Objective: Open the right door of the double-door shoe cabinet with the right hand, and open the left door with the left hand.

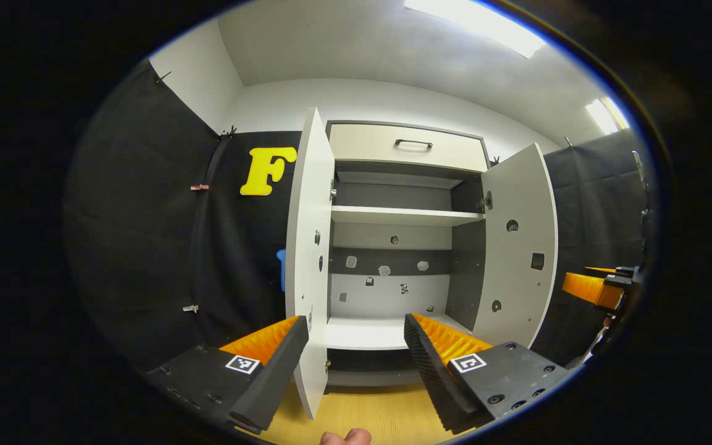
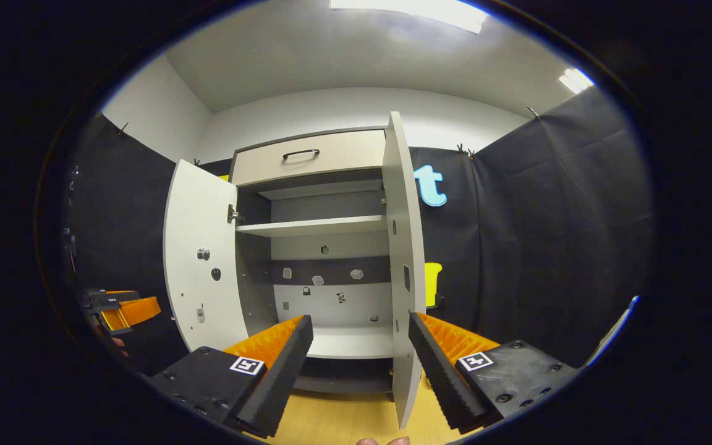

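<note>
Fingers of the left gripper (image 1: 356, 327) are spread wide, nothing between them but the edge of the left door (image 1: 309, 247), which stands just inside the left finger at approx 7 o'clock; contact can't be told. Fingers of the right gripper (image 2: 361, 324) are wide apart too, w/ the right door (image 2: 404, 259) edge-on just beside the right finger at approx 5 o'clock, not clamped.

Both doors stand swung out from the shoe cabinet (image 1: 402, 213). Its inside is in plain view: upper shelf (image 1: 402, 216), bottom shelf (image 1: 362, 334), back panel w/ small holes. Drawer (image 1: 408, 147) w/ dark handle sits at 12 o'clock, above the opening.

From the left gripper view, right door hangs open at 3 o'clock, and the right gripper shows past it at the far edge. From the right gripper view, left door is at 9 o'clock, left gripper lower at 8 o'clock.

Wood floor (image 1: 387, 414) at 6 o'clock; fingertips of a hand (image 1: 345, 437) at the very bottom.
</note>
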The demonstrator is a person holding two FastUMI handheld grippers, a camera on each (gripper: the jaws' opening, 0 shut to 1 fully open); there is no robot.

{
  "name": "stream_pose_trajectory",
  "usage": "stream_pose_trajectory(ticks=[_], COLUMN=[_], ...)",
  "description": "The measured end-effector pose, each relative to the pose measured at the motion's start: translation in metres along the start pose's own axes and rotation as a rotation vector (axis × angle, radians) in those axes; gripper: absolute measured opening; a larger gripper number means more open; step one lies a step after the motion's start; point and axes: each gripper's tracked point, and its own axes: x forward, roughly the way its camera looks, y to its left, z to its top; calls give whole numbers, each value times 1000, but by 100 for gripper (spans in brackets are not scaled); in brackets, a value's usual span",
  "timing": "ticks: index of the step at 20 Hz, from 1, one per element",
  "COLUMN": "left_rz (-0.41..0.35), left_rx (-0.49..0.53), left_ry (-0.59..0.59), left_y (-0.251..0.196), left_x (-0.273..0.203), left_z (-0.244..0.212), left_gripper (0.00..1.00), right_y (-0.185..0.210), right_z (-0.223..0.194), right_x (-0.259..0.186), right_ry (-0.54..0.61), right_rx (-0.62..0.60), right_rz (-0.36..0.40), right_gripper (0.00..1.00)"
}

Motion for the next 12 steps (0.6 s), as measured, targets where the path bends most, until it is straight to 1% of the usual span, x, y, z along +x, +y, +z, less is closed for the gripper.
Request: stream_pose_trajectory(ticks=[5,11,12], left_rz=[-8,-12,-14], left_rx=[6,5,6], left_ry=[2,6,5], left_y=[-4,-7,-9], left_x=[0,1,1], left_z=[-2,-3,-3], left_gripper=[96,96,96], right_y=[-10,-9,-8], right_z=[-3,-3,-3], right_x=[0,0,0], right_ry=[8,3,5], right_rx=[14,8,9], right_rz=[-25,-19,-17], right_gripper=[98,98,100])
